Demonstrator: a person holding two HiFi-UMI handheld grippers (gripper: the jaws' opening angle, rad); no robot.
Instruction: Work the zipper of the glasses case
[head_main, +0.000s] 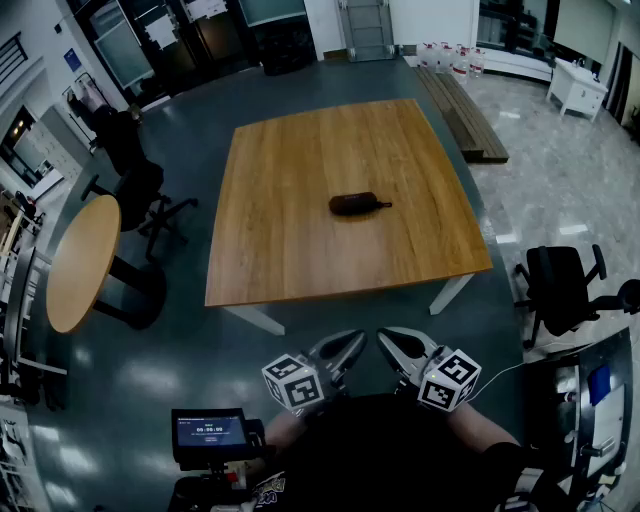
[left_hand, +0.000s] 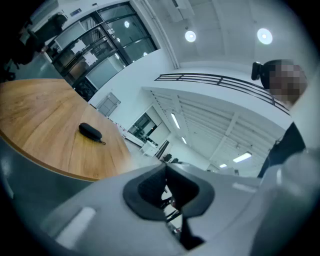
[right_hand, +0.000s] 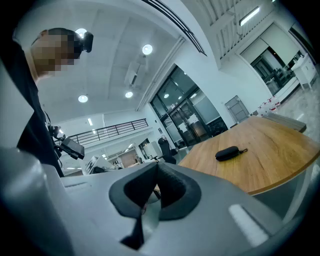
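In the head view, the dark glasses case (head_main: 358, 204) lies near the middle of the wooden table (head_main: 300, 250). The left gripper (head_main: 348, 350) and right gripper (head_main: 392, 348) sit side by side near the person, well apart from the case. In the left gripper view, the jaws are pressed together, empty. In the right gripper view, the jaws are also closed on nothing.
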